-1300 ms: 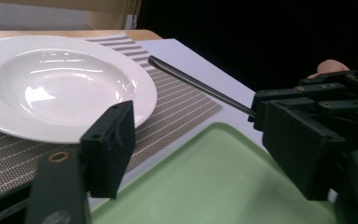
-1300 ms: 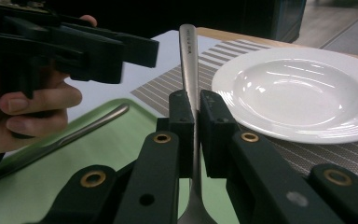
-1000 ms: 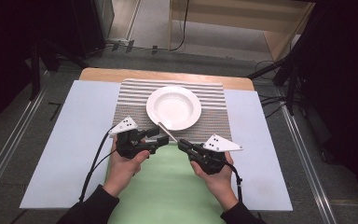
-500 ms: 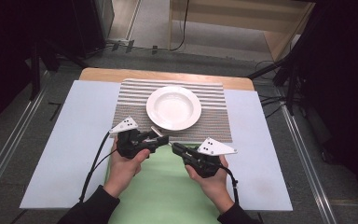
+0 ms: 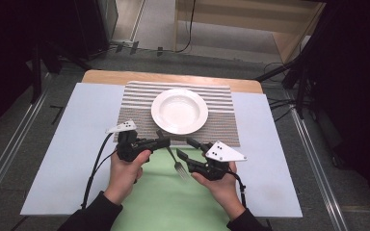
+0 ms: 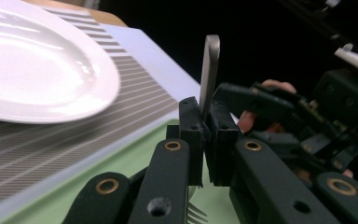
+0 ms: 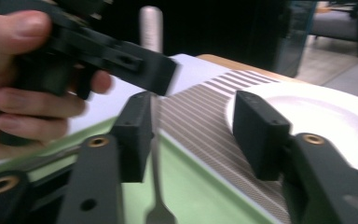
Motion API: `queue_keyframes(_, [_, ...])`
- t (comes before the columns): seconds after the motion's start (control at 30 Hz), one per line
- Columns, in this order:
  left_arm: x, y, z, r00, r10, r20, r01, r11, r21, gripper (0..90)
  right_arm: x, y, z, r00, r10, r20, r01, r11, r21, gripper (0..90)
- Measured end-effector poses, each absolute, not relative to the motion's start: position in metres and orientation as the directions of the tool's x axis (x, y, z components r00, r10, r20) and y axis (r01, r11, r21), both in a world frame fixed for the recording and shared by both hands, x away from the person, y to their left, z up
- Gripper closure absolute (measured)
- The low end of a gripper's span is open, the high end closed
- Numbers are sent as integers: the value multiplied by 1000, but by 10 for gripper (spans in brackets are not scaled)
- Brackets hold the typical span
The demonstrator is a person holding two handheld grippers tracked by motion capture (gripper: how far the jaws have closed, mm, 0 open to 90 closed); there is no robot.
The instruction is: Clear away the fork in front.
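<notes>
I have the left gripper [image 5: 161,142] at the near left edge of the grey striped placemat [image 5: 137,103], and its jaws are pinched tight on the handle of the silver metal fork [image 5: 172,159]. In the left gripper view the fork [image 6: 209,70] handle rises between the two black pads with no gap on either side. The fork slants toward me over the green mat [image 5: 164,197], tines at the near end.

My right gripper [image 5: 189,149] sits just to the right of the fork, its jaws spread wide. In the right gripper view the fork [image 7: 153,121] handle runs just beside the left pad; I cannot tell whether they touch.

The round white plate [image 5: 179,110] rests on the striped placemat, farther along the worktop [image 5: 67,144] beyond both grippers.
</notes>
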State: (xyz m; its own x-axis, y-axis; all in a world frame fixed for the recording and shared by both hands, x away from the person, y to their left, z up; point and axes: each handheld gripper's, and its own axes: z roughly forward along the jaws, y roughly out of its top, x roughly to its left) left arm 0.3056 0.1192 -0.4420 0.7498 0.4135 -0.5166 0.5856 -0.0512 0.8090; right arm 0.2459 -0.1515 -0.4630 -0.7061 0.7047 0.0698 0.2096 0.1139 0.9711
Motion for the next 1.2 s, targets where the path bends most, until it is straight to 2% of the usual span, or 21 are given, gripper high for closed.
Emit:
queue_keyframes(0.33, [301, 133, -441, 783, 403, -474, 544, -72, 836, 857, 257, -181, -468, -606, 793, 65, 243, 107, 964, 324])
queue_keyframes(0.4, [300, 135, -440, 787, 406, -464, 537, -82, 839, 857, 257, -187, -469, -582, 809, 78, 279, 108, 954, 246])
queue_keyframes(0.53, [299, 140, -439, 794, 406, -452, 526, -87, 846, 857, 257, -199, -472, -565, 819, 96, 300, 95, 949, 157])
queue_keyframes(0.67, [298, 144, -436, 801, 400, -445, 516, -85, 852, 858, 254, -210, -474, -532, 843, 80, 295, 96, 951, 150])
queue_keyframes(0.73, [296, 146, -436, 808, 413, -421, 496, -89, 864, 858, 253, -216, -474, -542, 834, 104, 302, 78, 950, 91])
queue_keyframes(0.87, [295, 149, -436, 813, 414, -409, 484, -90, 871, 859, 249, -228, -475, -516, 852, 93, 286, 69, 956, 86])
queue_keyframes(0.93, [295, 150, -435, 815, 414, -406, 482, -94, 871, 859, 247, -234, -476, -508, 856, 93, 289, 68, 955, 0])
queue_keyframes(1.2, [290, 155, -434, 830, 403, -386, 460, -103, 882, 859, 239, -256, -477, -447, 891, 76, 277, 58, 959, 0])
